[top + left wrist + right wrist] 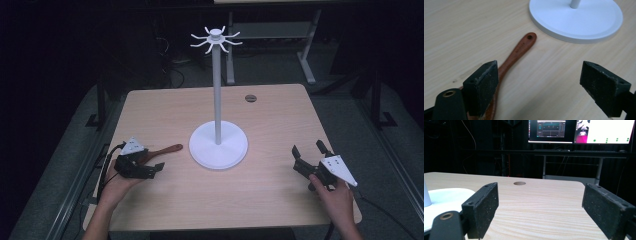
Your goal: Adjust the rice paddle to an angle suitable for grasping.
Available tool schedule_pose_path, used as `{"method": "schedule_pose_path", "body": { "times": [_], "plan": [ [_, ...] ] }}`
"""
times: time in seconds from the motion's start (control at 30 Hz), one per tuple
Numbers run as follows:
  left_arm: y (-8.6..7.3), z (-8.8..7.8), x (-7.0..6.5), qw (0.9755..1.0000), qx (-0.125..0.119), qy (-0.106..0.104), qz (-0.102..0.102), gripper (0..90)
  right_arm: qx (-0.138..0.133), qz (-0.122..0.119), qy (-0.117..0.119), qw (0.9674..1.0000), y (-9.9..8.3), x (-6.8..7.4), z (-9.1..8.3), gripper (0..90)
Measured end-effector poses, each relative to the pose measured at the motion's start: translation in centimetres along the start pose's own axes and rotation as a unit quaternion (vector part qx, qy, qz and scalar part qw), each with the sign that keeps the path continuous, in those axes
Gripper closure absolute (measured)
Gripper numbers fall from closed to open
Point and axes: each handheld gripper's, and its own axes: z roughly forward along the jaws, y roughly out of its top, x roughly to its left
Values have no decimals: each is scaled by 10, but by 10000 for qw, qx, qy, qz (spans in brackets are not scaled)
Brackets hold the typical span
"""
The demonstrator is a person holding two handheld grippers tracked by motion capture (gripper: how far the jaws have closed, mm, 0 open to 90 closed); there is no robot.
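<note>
On the left side of the table (280,200), our left gripper (544,82) sits low with its jaws spread wide and nothing between them. A wooden spoon (520,48) lies flat on the wood, its handle end with the hanging hole pointing toward the white stand (218,142); the spoon's other end runs under our left jaw, so only that jaw is over it. Our right gripper (540,206) rests at the right side of the table, jaws also apart and empty, facing the far edge.

We judge the main risk to be a bad pinch: the spoon lies off to one side of the gap, so closing now could push it sideways or catch only its edge. A flat, thin handle may also slip or swivel between the pads once lifted. If it swings, the small hole could miss the hooks (216,40) atop the pole, and a knock there might rock the stand.
</note>
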Motion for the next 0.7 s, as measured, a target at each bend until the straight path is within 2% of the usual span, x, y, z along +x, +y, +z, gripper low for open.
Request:
{"method": "schedule_pose_path", "body": {
  "times": [0.1,0.33,0.37,0.6,0.7],
  "plan": [
    [4,-1,7,9998,-117,48,-149,152,-1,6,2,10000,0,0,0,130],
    [14,-3,22,9992,-209,201,-260,152,3,5,5,10000,0,0,0,131],
    [16,-2,25,9993,-177,253,-211,152,4,7,4,10000,0,0,0,131],
    [24,2,36,9988,-170,366,-291,159,5,8,-1,10000,0,0,0,130],
    [27,8,45,9980,-126,518,-331,160,2,8,-2,10000,0,0,0,131]
  ]
}}
